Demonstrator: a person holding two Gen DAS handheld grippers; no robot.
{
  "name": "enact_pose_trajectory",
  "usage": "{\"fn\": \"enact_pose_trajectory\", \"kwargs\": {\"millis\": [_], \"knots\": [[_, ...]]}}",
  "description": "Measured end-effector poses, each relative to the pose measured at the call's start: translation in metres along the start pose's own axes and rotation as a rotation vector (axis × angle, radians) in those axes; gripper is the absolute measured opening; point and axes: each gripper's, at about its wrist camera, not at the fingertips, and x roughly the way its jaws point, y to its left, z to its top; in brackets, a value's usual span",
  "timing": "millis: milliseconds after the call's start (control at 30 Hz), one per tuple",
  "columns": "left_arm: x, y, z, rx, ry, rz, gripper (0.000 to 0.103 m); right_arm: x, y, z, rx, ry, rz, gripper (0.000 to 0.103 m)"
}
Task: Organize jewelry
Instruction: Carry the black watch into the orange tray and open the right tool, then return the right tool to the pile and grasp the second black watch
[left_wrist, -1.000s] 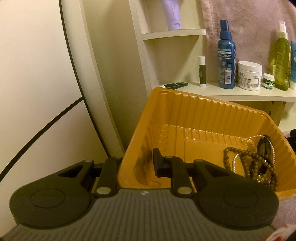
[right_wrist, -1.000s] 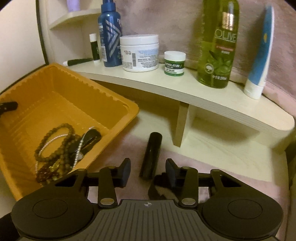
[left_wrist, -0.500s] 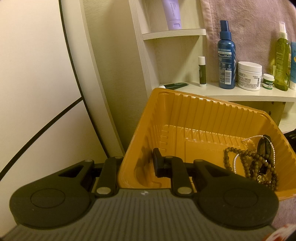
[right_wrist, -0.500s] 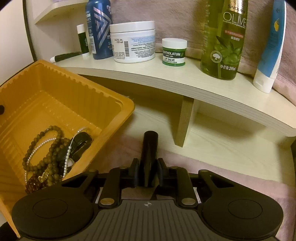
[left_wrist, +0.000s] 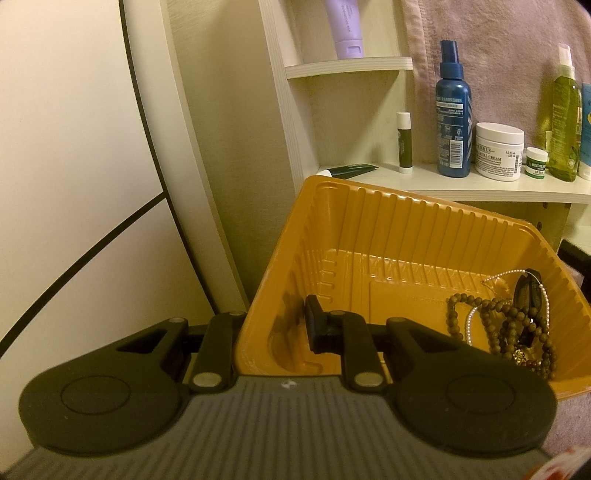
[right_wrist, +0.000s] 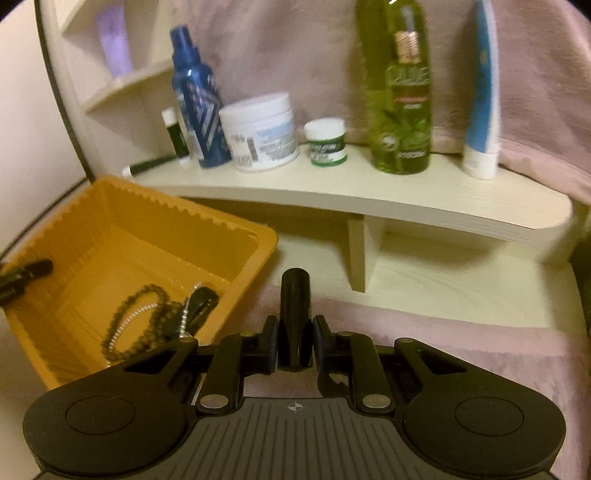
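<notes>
1. Jewelry (left_wrist: 509, 325) is what we are sorting, and a good part of it already lies in the orange tray (left_wrist: 369, 229): brown bead strands, a thin pearl string and a dark oblong piece, all heaped in the tray's near right corner as the left wrist view shows it.
2. Our left gripper (left_wrist: 275, 325) is clamped on the tray's wall, one finger outside and the other inside, the plastic pinched between them. We are steadying the tray and tipping it a little toward the right hand.
3. Our right gripper (right_wrist: 294, 343) has just been closing, and its pads now press on a black cylinder (right_wrist: 294, 314), which stands out forward between the fingers. We cannot tell what kind of piece it is; it looks like a small tube or case.
4. The cylinder is off the pink cloth (right_wrist: 461, 350) and just to the right of the tray's rim, not yet over it.
5. Done so far, by our reading: several pieces are binned, and this one is picked up.
6. Left to do: carry the cylinder across the rim and let it go among the beads.
7. We see no other loose jewelry on the cloth, though much of it is hidden behind the gripper bodies.
8. The bottles and jars on the shelf (right_wrist: 369, 199) look like toiletries and no part of our job.
</notes>
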Motion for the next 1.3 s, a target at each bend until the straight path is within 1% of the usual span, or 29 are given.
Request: {"fn": "enact_pose_trajectory", "kwargs": {"millis": [100,167,333,433,500,633,767,933,1000,1100,1167,1300], "knots": [[0.0,0.0,0.0,0.0,0.0,0.0,0.018,-0.016,0.0,0.0,0.041,-0.027,0.024,0.019],[0.0,0.0,0.0,-0.001,-0.001,0.001,0.018,-0.026,0.0,0.001,0.065,-0.048,0.056,0.02],[0.0,0.0,0.0,0.0,-0.001,0.001,0.018,-0.038,0.021,0.003,0.077,-0.065,0.169,0.02],[0.0,-0.001,0.0,0.0,-0.002,0.001,0.018,-0.034,0.038,0.002,0.073,-0.048,0.24,0.02],[0.0,-0.001,0.001,0.001,-0.001,0.001,0.018,-0.028,0.049,0.001,0.064,-0.028,0.27,0.019],[0.0,-0.001,0.001,0.001,-0.002,0.001,0.018,-0.01,0.07,-0.004,0.025,0.028,0.298,0.02],[0.0,-0.001,0.001,0.0,-0.002,0.002,0.018,0.006,0.086,-0.01,-0.015,0.067,0.294,0.02],[0.0,-0.001,0.001,0.0,-0.001,0.003,0.018,0.016,0.098,-0.01,-0.042,0.065,0.269,0.02],[-0.001,-0.002,0.0,-0.001,-0.002,0.004,0.018,0.017,0.098,-0.008,-0.043,0.066,0.263,0.024],[-0.002,-0.002,0.0,0.0,-0.002,0.004,0.018,0.009,0.096,-0.006,-0.041,0.04,0.261,0.031],[-0.002,-0.002,-0.001,0.001,-0.004,0.006,0.018,0.001,0.093,-0.004,-0.037,0.02,0.246,0.034],[-0.004,-0.003,-0.001,0.004,-0.009,0.008,0.018,-0.022,0.078,-0.006,-0.002,-0.022,0.196,0.037]]}}
